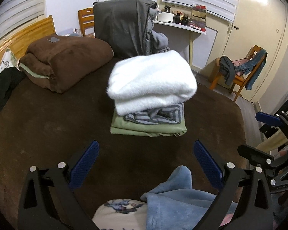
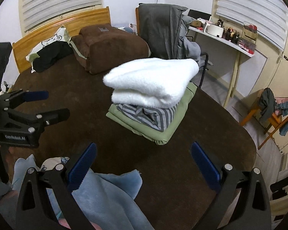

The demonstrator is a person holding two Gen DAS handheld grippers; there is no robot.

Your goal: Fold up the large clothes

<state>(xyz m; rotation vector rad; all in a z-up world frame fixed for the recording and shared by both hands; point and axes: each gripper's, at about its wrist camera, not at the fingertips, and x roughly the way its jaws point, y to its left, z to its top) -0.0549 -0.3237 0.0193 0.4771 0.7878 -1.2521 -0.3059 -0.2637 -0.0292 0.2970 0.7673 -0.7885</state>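
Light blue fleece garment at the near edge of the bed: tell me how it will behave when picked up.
The light blue fleece garment lies in soft rumpled folds, so it will probably flop and drape rather than hold shape. Its plush nap likely grips well and seems unlikely to slip. It spreads past both views, so one open tool, such as the right tool, would likely leave most hanging.

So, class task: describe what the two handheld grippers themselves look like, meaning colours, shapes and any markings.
Both the left gripper and the right gripper have black frames with triangular cut-outs and round silver bolt heads. Their fingers carry flat blue pads with a fine ribbed texture. In the right wrist view, the left gripper's black body shows white lettering that seems to read "GenRobot.AI". No cables or sleeves are visible.
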